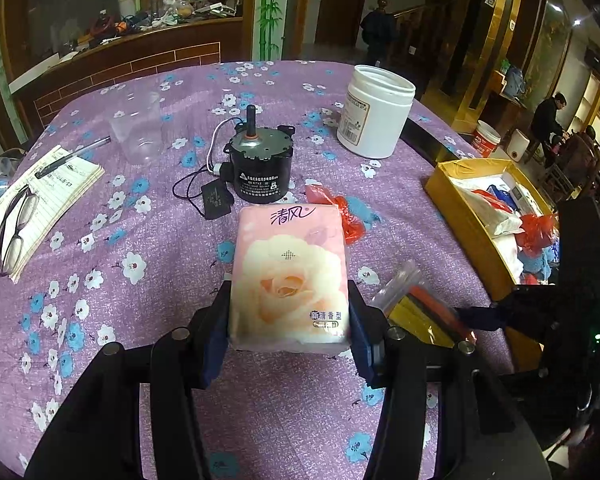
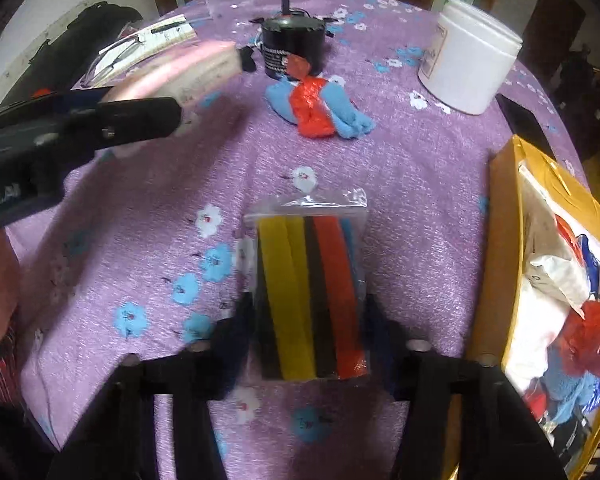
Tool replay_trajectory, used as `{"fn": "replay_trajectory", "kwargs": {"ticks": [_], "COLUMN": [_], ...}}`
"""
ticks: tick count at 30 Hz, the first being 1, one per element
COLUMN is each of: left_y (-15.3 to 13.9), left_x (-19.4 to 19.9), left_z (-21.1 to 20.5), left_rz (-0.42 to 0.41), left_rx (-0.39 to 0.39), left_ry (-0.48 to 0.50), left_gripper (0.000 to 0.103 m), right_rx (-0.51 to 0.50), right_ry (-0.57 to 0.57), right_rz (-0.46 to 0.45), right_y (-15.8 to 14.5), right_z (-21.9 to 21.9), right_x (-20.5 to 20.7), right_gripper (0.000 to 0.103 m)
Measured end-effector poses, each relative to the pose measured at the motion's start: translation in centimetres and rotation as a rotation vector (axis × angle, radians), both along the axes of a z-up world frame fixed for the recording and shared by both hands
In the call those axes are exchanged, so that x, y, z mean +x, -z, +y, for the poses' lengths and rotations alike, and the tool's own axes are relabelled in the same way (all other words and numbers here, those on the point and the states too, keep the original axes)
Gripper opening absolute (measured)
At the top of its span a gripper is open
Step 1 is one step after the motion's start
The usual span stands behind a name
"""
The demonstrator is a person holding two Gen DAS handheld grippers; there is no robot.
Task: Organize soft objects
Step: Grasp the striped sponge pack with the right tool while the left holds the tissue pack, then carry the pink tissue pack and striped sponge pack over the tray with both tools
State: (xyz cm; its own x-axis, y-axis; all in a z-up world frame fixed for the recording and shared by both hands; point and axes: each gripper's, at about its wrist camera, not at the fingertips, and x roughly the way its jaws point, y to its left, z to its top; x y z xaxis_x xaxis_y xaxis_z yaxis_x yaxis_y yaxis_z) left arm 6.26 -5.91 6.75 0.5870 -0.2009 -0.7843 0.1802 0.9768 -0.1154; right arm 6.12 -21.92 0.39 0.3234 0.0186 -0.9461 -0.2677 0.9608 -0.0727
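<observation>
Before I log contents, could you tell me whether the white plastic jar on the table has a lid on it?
No, the white plastic jar stands open at the top, its threaded rim bare in the left wrist view.

I see a table under a purple flowered cloth; on it lie a notepad bearing a pen and spectacles; a clear cup; a black motor; a white jar; a yellow box.

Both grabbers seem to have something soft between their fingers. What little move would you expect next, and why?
Probably the right gripper finishes pinching the clear bag of coloured felt strips, lying between its jaws, then lifts it toward the yellow cardboard box beside it, which already holds soft things. The left gripper grips the pink tissue pack.
</observation>
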Motion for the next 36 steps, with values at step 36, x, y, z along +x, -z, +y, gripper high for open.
{"fn": "replay_trajectory", "kwargs": {"ticks": [36], "left_y": [-0.2], "left_x": [-2.6], "left_z": [-4.5], "left_rz": [-0.235], "left_rx": [0.221], "left_ry": [-0.042], "left_gripper": [0.05], "right_rx": [0.192], "right_ry": [0.322], "right_rz": [-0.46], "right_y": [-3.2], "right_z": [-3.7], "right_x": [-3.8], "right_gripper": [0.045]}}
